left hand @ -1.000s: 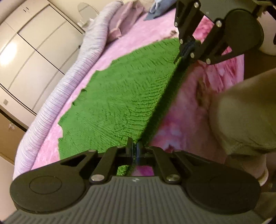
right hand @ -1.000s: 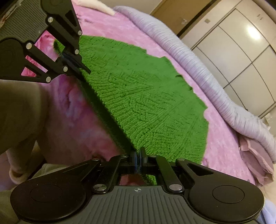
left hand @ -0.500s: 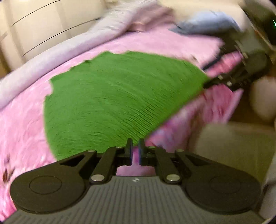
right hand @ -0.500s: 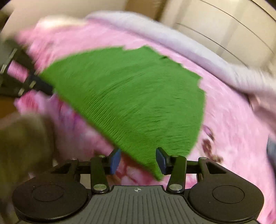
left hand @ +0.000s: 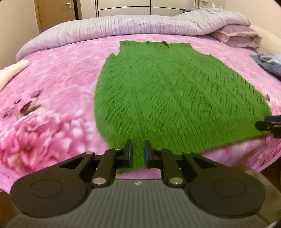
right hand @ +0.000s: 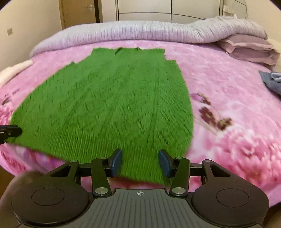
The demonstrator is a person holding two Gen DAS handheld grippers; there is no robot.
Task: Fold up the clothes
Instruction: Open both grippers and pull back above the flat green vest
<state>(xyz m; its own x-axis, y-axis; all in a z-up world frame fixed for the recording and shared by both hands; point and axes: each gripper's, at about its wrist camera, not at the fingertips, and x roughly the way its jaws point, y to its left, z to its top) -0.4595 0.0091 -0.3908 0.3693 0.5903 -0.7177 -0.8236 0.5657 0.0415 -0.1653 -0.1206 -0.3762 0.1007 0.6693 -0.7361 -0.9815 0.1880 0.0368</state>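
A pale cream pillow (left hand: pixel 12 71) is peeking in at the far left edge of the bed, touching the pink flowered blanket (left hand: pixel 52 108) that is covering the mattress. Along the far side a lilac ribbed quilt (left hand: pixel 112 29) is lying bunched in a long roll, with cupboard doors (left hand: pixel 147 7) and a wooden door (left hand: pixel 58 14) showing behind it. In the middle of the blanket the green knitted sweater (left hand: pixel 168 98) is lying spread flat, its neckline pointing toward the quilt and its hem toward the cameras. The left gripper (left hand: pixel 137 153) is hovering over the hem near its left corner; its jaws have just been opening and are standing a small way apart, with the knit showing in the gap but not pinched. The right gripper (right hand: pixel 140 162) is hovering over the hem near the right corner, jaws standing wide and released, the fabric lying beneath them ungripped; in the left wrist view only its dark tip is showing at the right edge. Farther right, a folded mauve pillowcase (right hand: pixel 249 49) is resting against the quilt's end, and a grey-blue garment (right hand: pixel 272 80) is lying crumpled at the blanket's right edge, well apart from the sweater.
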